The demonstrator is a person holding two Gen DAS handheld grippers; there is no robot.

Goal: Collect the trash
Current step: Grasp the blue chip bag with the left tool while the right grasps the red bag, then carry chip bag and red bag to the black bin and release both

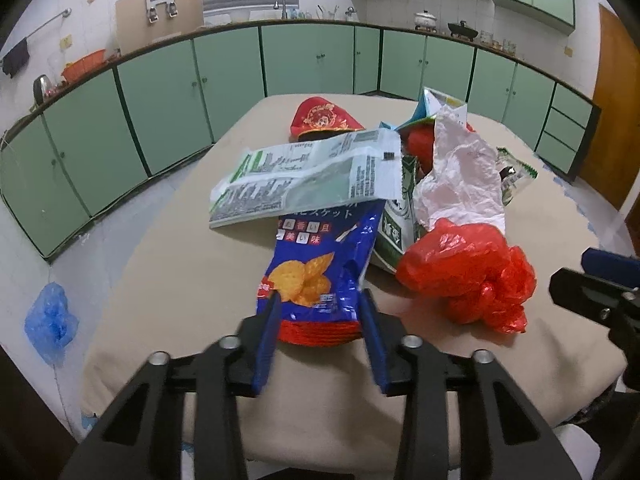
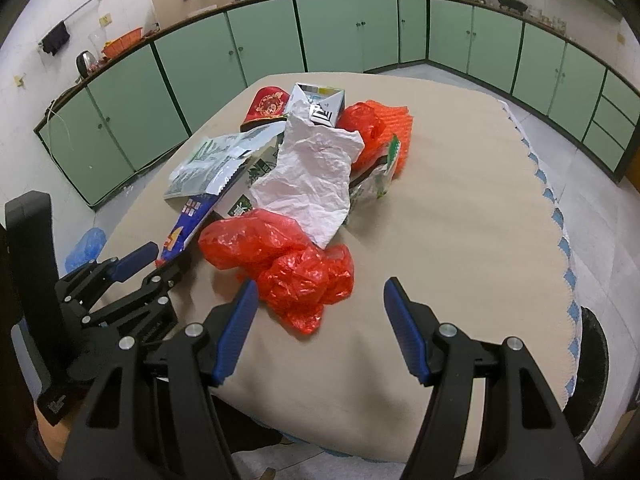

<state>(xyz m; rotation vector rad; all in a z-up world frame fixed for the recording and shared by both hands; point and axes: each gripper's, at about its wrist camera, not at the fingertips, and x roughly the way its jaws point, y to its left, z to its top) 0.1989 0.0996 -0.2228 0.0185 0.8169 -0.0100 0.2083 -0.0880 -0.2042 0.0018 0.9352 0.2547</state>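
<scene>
In a green-cabinet kitchen, I worked a heap of trash on the beige table, a pair of tongs in each hand. My left gripper straddled the near, red-edged end of the blue chip bag, one blue finger on either side of it; whether the pads were already pressing the foil I could not tell, though the bag plainly sat between them. The bag's long axis ran straight away from those tongs, its far end tucked under the silver-green wrapper. My right gripper stood spread wide and held nothing, with the crumpled red plastic bag just ahead of it and slightly to its left finger. The white plastic bag lay beyond. By my reckoning, the left hand was nearer the chip bag, the right nearer the red one.
</scene>
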